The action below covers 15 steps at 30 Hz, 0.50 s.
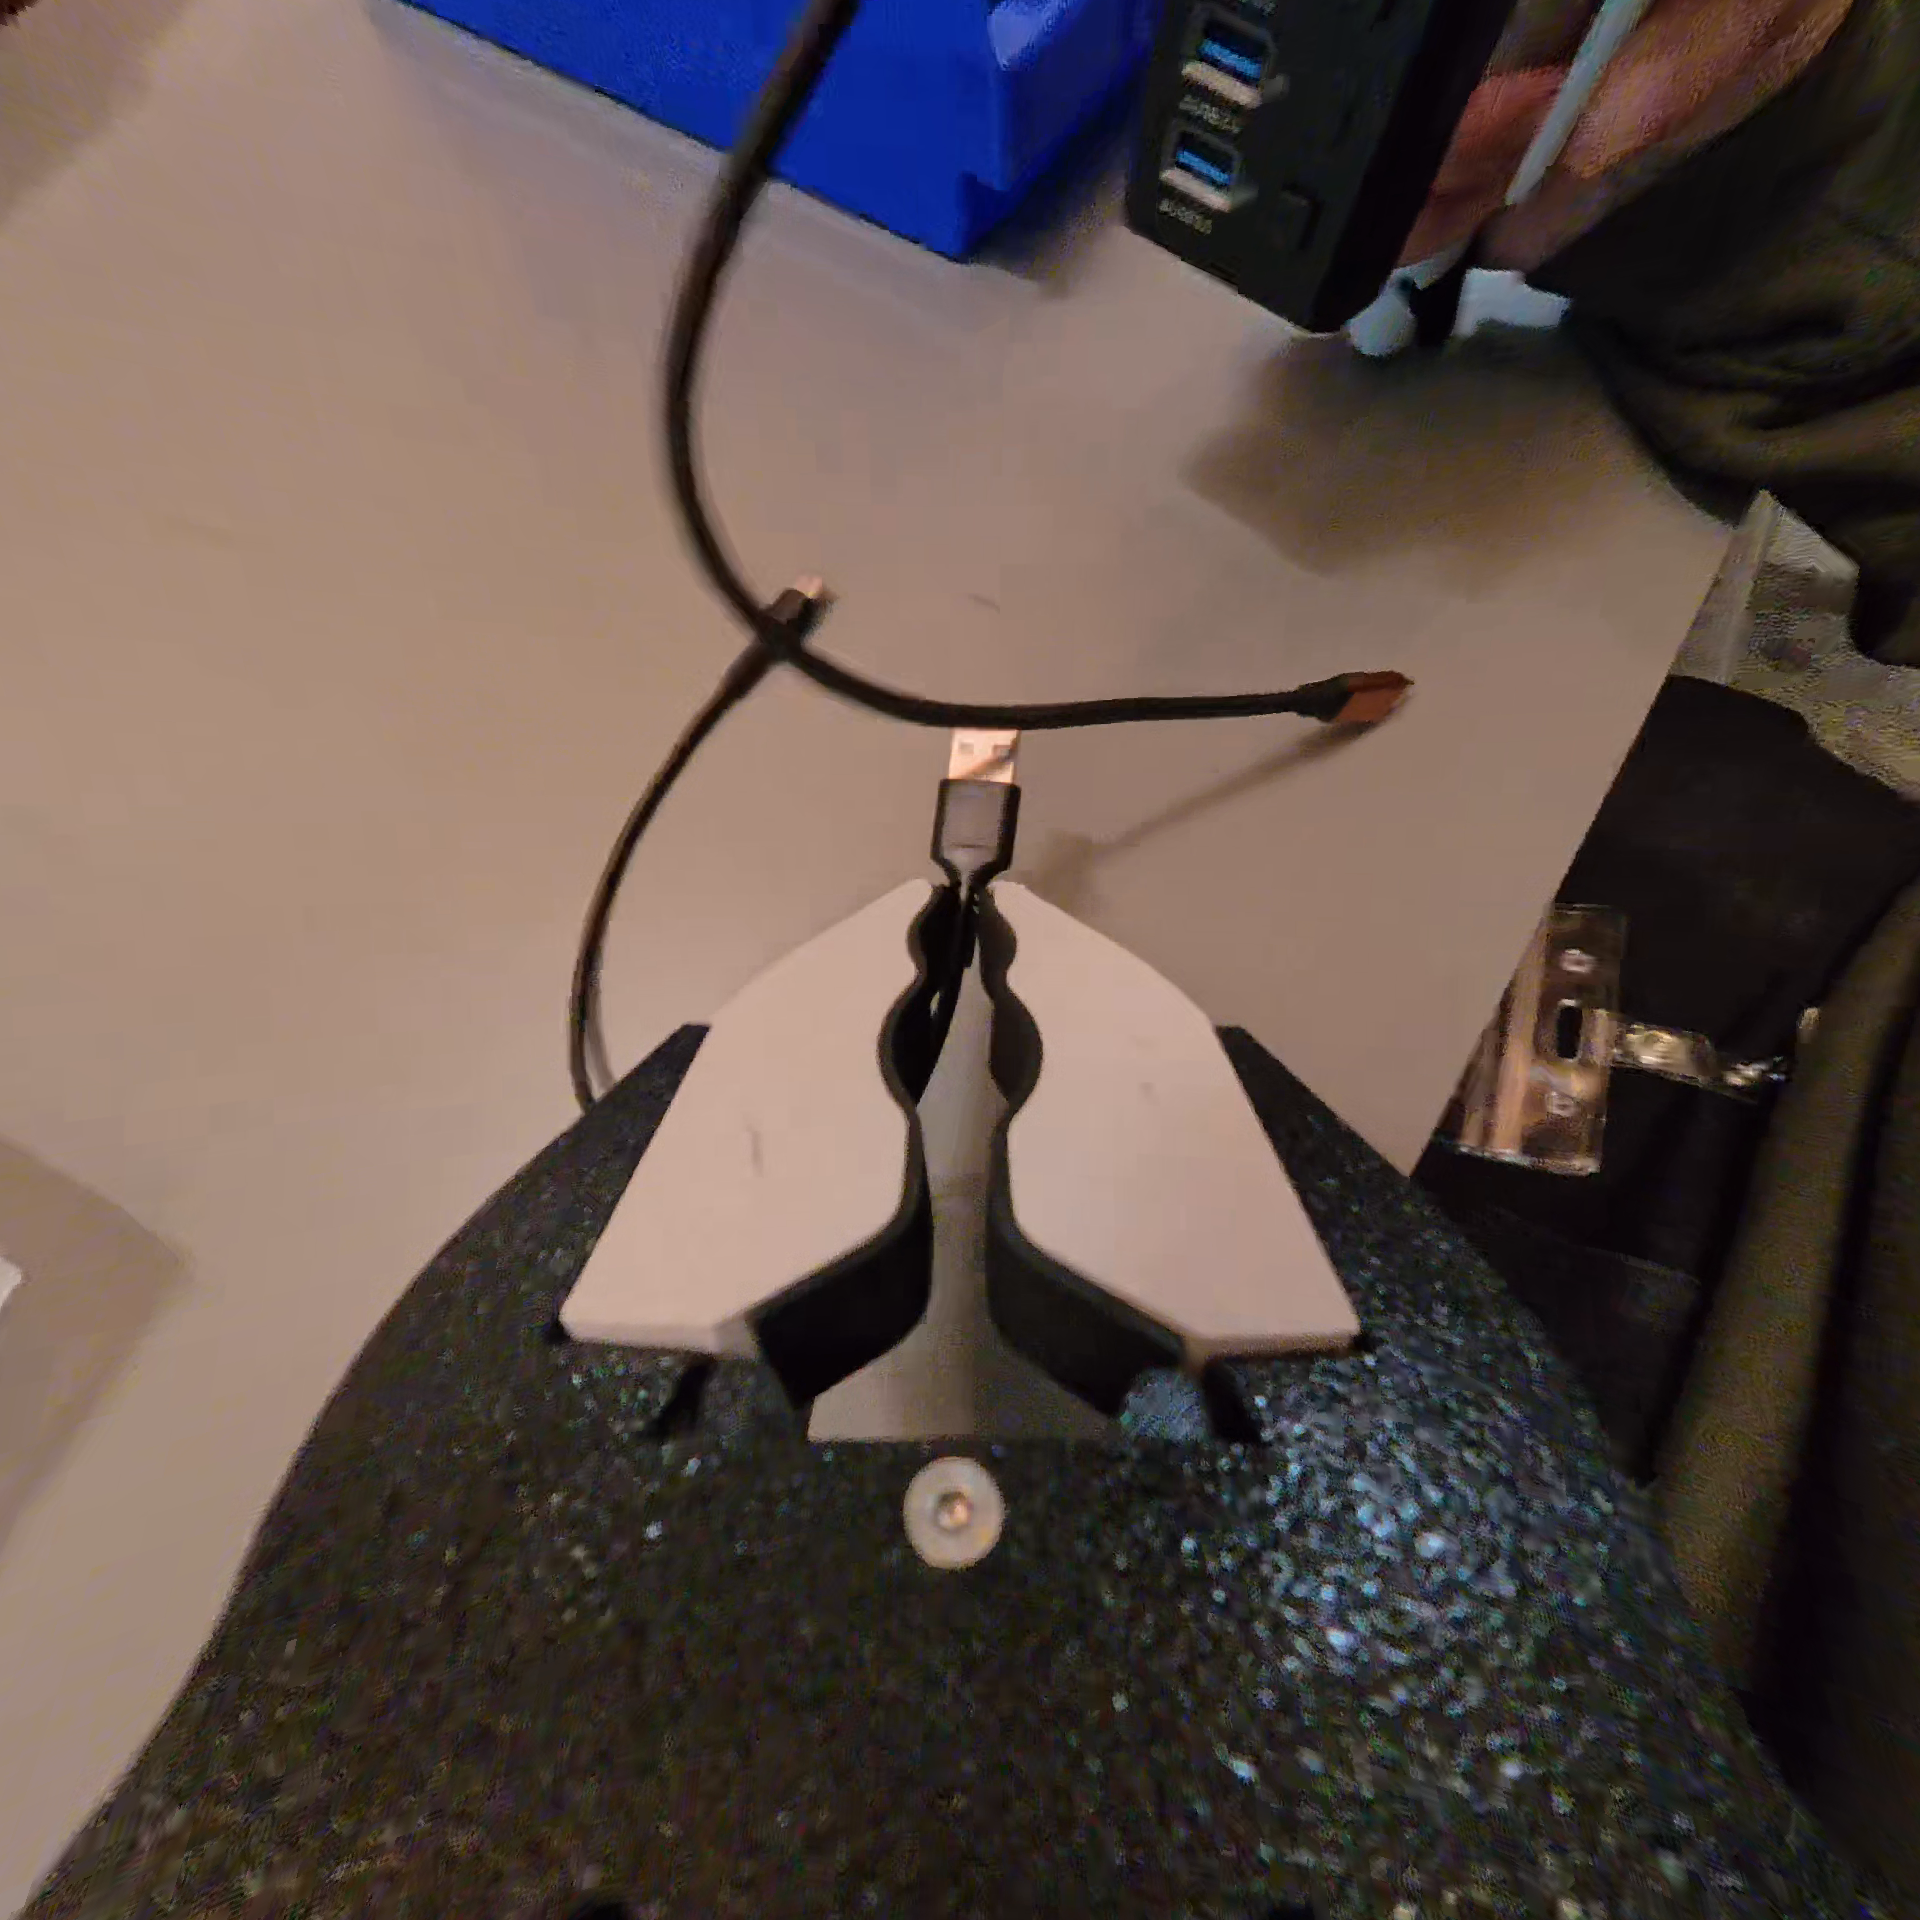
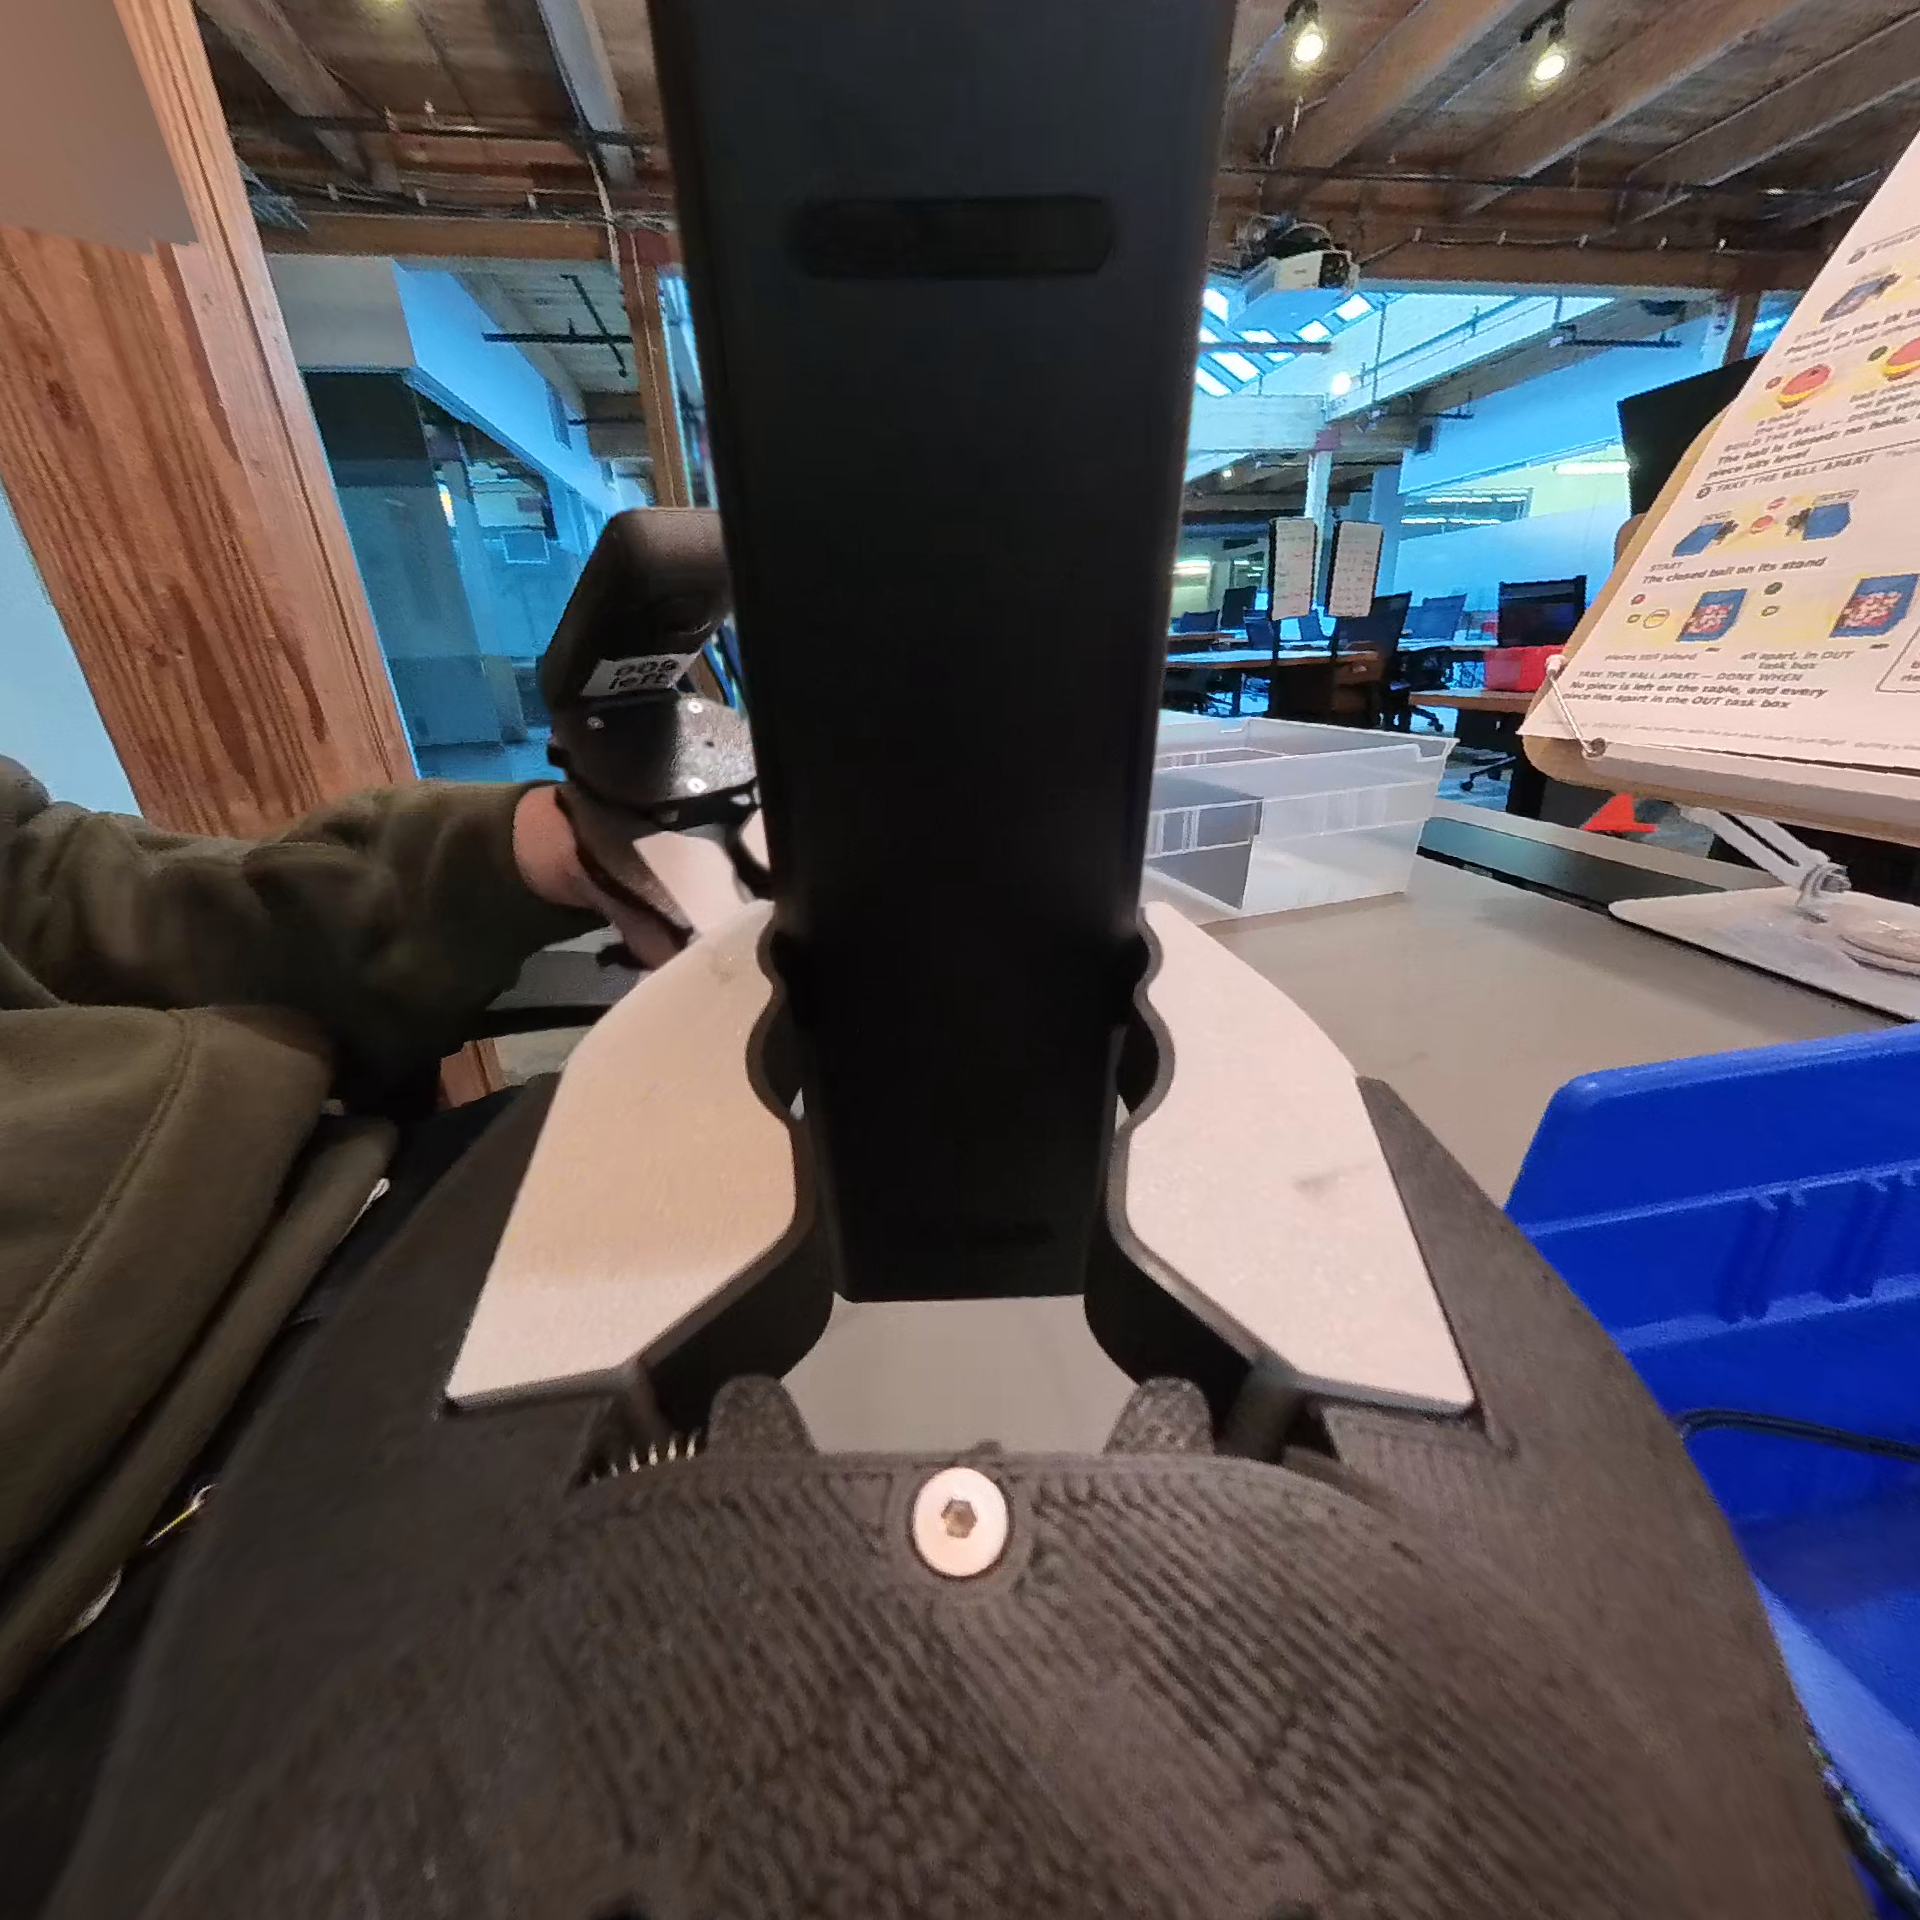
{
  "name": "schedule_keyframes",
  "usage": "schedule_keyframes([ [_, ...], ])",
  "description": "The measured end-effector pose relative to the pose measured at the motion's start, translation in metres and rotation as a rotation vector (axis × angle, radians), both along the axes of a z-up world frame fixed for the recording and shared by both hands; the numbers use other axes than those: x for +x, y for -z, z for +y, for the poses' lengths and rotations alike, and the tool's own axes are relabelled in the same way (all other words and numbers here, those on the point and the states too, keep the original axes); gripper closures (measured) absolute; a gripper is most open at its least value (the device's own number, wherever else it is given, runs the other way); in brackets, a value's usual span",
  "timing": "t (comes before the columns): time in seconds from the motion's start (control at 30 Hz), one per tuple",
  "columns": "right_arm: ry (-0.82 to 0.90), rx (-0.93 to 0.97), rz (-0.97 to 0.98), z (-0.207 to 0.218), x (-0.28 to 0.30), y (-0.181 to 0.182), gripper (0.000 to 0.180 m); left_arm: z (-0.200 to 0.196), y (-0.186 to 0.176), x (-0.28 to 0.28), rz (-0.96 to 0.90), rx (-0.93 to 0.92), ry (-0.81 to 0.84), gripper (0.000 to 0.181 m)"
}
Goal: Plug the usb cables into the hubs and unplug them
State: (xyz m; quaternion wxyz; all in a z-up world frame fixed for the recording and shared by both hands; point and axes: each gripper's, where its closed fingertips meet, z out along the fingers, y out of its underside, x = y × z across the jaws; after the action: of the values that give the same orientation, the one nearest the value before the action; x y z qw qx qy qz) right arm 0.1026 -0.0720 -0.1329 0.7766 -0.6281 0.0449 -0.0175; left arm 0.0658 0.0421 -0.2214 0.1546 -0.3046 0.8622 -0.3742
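Note:
In the left wrist view my left gripper (image 1: 966,896) is shut on a black USB cable (image 1: 613,935) just behind its USB-A plug (image 1: 979,774), which sticks out forward above the grey table (image 1: 312,520). A second black cable (image 1: 707,364) hangs in from above and ends in a reddish plug (image 1: 1366,694). The black hub (image 1: 1247,135) with blue ports is at the upper right, beyond the plug. In the right wrist view my right gripper (image 2: 956,935) is shut on this hub (image 2: 956,623) and holds it upright. The left gripper (image 2: 649,675) shows behind it.
A blue bin (image 1: 914,104) sits at the back of the table and shows at the right in the right wrist view (image 2: 1714,1247). A clear plastic tray (image 2: 1299,790) and an instruction sheet on a stand (image 2: 1766,520) stand farther off. A sleeve in olive cloth (image 2: 208,935) is on the left. Left tips to right tips: about 15 centimeters.

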Motion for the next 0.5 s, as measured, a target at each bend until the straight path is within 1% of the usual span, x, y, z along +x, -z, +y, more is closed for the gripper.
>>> schedule_keyframes([
  [0.1, -0.031, 0.013, -0.001, -0.001, -0.003, -0.001, 0.118, 0.037, -0.014, 0.012, -0.048, 0.097, -0.102, 0.176],
  [0.13, -0.046, 0.017, -0.006, -0.002, -0.005, -0.002, 0.118, 0.043, -0.026, 0.014, -0.068, 0.086, -0.107, 0.177],
  [0.17, -0.059, 0.019, -0.013, -0.002, -0.007, -0.002, 0.118, 0.041, -0.04, 0.014, -0.077, 0.043, -0.075, 0.177],
  [0.23, -0.087, 0.015, -0.025, -0.001, -0.011, -0.002, 0.118, 0.03, -0.072, 0.012, -0.089, -0.03, 0.005, 0.177],
  [0.33, -0.092, -0.001, -0.031, 0.001, -0.013, 0.0, 0.118, 0.004, -0.108, 0.013, -0.125, -0.001, 0.145, 0.177],
  [0.4, -0.095, -0.01, -0.034, 0.002, -0.014, 0.001, 0.118, -0.019, -0.121, 0.013, -0.138, 0.046, 0.25, 0.177],
  [0.5, -0.096, -0.03, -0.036, 0.004, -0.014, 0.003, 0.118, -0.05, -0.124, 0.015, -0.108, 0.119, 0.383, 0.177],
])
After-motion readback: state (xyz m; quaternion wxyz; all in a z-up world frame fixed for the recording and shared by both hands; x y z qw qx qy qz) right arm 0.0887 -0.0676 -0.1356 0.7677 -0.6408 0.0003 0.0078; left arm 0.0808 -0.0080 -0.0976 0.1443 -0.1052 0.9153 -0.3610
